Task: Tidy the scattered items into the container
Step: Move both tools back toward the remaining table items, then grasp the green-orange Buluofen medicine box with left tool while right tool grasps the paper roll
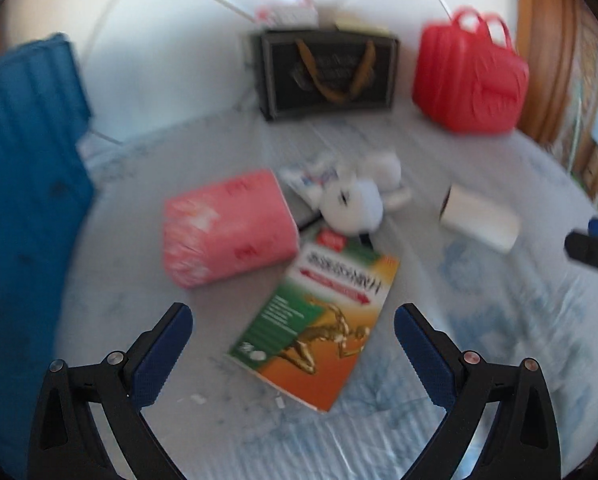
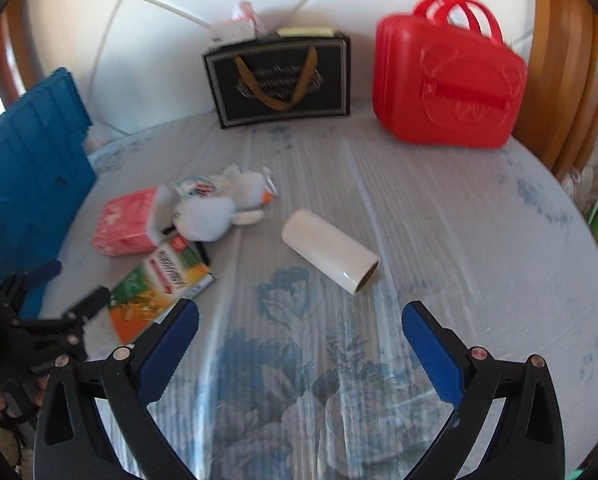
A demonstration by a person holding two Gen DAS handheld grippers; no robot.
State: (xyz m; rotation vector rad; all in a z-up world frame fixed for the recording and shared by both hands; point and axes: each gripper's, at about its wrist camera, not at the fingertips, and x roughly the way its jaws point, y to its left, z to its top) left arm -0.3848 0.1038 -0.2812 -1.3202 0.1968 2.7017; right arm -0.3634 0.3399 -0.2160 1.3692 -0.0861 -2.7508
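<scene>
A: Where did things lie?
B: The blue crate (image 2: 31, 176) stood at nine o'clock. The smooth white roll (image 2: 330, 255) lay mid-bed, its long axis running ten to four, open core toward four.
A: Writing?
B: The green-orange box (image 1: 319, 328) was too blurred.
A: Grippers?
B: The left gripper (image 1: 293, 350) and right gripper (image 2: 299, 350) gaped, empty.

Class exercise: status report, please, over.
Both grippers, left and right, jaws open, empty. Box, pink pack, toy, roll loose. Nothing blocking.

The red hard plastic case (image 2: 447, 80) is looking smooth and shiny. The white soft toy (image 2: 207, 218) is looking fluffy. The green-and-orange cardboard box (image 1: 319, 328) is looking glossy.
</scene>
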